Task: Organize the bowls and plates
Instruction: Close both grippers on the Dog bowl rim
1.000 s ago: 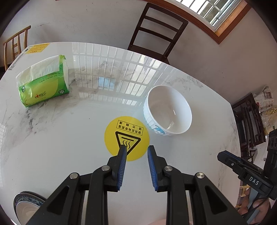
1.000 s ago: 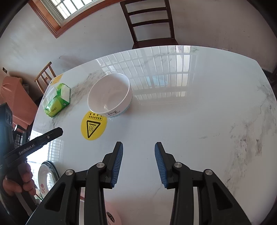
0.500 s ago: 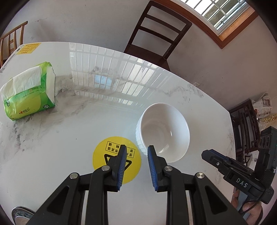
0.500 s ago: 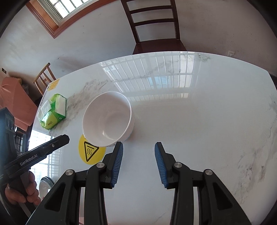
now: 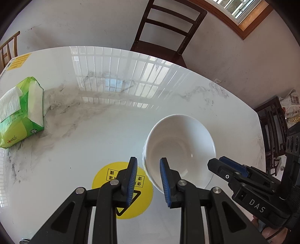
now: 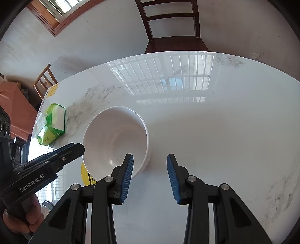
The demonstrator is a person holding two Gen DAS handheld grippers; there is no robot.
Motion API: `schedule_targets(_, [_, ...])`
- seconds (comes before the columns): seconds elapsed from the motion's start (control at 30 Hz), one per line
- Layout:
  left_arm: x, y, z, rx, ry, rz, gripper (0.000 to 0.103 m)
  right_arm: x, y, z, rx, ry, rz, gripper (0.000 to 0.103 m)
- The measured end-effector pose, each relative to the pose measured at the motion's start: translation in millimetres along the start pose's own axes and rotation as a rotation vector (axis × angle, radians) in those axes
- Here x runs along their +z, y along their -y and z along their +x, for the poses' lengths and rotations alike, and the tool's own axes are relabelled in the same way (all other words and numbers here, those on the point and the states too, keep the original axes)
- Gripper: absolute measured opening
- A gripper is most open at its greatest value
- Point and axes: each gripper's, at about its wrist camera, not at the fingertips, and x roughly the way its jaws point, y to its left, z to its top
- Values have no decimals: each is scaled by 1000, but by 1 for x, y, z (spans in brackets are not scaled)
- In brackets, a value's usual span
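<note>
On marble table, white bowl, nothing inside

Both grippers are matte black with ribbed blue pads and silver round screws at the joints. The left gripper reads "GenRobot.AI" in white on its side; the right gripper reads "DAS". A bare hand shows.

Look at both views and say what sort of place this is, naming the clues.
Probably a home dining room: a glossy marble-look table with a wooden chair drawn up to it, a white bowl and a tissue pack on top, plus a wood-framed window.
</note>
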Motion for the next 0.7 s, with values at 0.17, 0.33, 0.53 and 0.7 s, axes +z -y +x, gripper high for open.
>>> schedule_targets(0.17, [-1,-1,18,21,-27,2,25,3,-4,13,-10,-8,-7,28])
schedule_targets(0.33, [-3,-1,27,17,-27,3,25,3,-5,27,-6,-31,-11,23])
schedule_targets(0.53, [-4,4,29,17,-18,14,17,3,-8,33,6,-35,-6,16])
schedule_targets(0.7, [-8,2,26,13,-28,12,16,1,-6,32,11,-39,8,15])
